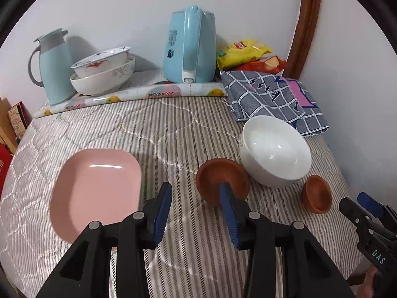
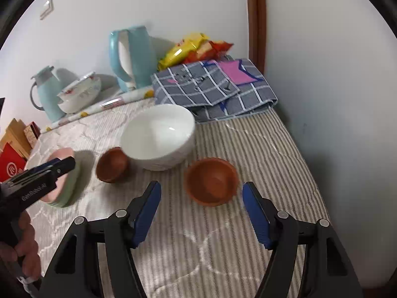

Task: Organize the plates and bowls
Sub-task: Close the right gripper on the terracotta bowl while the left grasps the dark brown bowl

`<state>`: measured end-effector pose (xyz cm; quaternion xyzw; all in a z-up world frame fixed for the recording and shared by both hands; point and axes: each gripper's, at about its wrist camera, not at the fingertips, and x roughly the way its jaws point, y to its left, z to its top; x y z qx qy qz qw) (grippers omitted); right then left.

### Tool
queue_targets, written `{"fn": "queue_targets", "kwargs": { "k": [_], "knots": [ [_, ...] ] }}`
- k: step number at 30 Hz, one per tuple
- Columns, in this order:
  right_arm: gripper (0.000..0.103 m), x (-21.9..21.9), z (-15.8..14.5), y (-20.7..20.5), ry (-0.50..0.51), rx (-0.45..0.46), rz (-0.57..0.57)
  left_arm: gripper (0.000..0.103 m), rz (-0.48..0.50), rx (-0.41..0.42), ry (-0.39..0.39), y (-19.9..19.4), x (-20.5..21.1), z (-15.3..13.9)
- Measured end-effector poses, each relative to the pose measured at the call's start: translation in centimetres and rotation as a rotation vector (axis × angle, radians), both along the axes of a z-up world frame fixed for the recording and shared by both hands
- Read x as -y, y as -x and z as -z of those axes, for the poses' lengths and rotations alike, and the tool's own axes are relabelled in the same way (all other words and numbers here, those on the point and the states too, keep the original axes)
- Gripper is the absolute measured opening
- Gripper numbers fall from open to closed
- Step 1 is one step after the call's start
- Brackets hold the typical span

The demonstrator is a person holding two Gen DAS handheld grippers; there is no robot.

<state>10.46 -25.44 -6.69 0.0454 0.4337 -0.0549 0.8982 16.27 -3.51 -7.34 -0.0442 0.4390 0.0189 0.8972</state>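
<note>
Left gripper [image 1: 196,193]: jaws part-open, nothing held; right finger overlaps the near brown bowl [image 1: 218,177].
Right gripper [image 2: 201,193]: jaws wide, empty, flanking second brown bowl [image 2: 211,180].
White bowl [image 1: 275,149]: mid-bedspread [image 1: 173,129], between the brown bowls.
Pink plate [image 1: 96,186]: bedspread's left side.

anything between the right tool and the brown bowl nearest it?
Nothing. In the right wrist view only bare striped bedcover separates the open right tool from the brown bowl just ahead of its fingers.
</note>
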Motion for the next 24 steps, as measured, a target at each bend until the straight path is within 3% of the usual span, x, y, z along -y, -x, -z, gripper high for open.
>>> {"fn": "queue_targets", "kwargs": {
  "k": [15, 19, 24],
  "knots": [
    [0.046, 4.1, 5.0, -3.6, -0.025, -0.090, 0.046, 0.038, 0.001, -0.081, 0.023, -4.7, 0.2, 4.7],
    [0.043, 4.7, 6.2, -4.1, -0.055, -0.110, 0.046, 0.033, 0.004, -0.101, 0.013, -5.6, 0.3, 5.5],
    [0.039, 4.7, 7.3, -4.5, -0.058, -0.132, 0.039, 0.029, -0.007, -0.132, 0.056, -6.5, -0.2, 6.1]
  ]
}}
